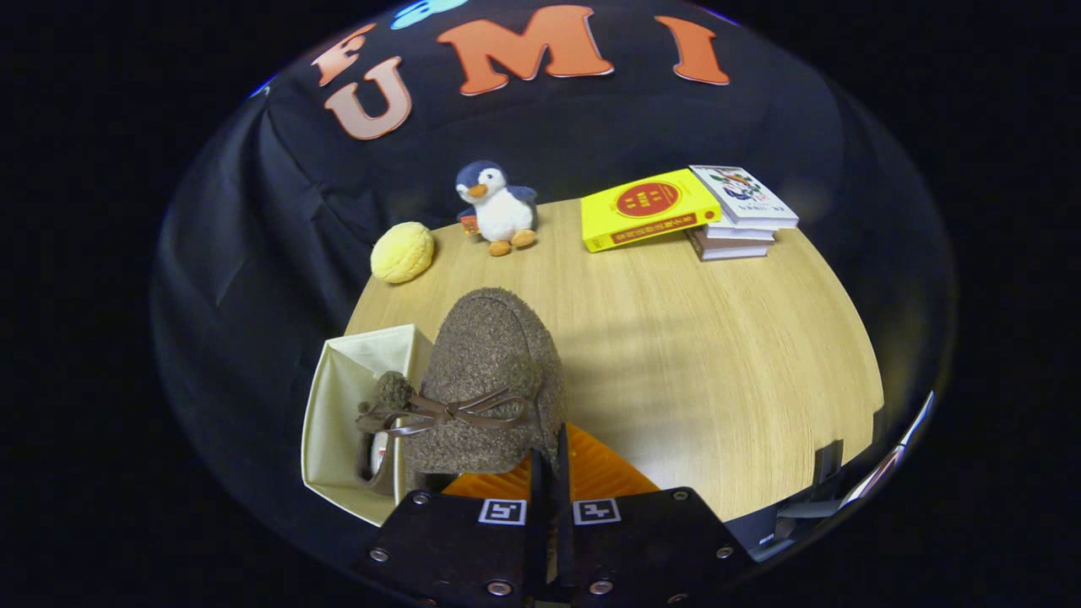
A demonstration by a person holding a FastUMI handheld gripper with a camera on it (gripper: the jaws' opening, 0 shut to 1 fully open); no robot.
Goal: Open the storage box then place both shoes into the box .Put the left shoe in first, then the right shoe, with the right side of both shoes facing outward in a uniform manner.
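Book covers' [649,209] print too small to read

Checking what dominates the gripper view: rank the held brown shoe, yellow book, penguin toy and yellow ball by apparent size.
1. Brown shoe, in the shut gripper, inflated by nearness.
2. Yellow book.
3. Penguin toy.
4. Yellow ball.

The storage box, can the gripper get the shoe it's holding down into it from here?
Probably yes. The gripper is shut on the brown shoe right beside the open storage box, though another shoe already sits inside.
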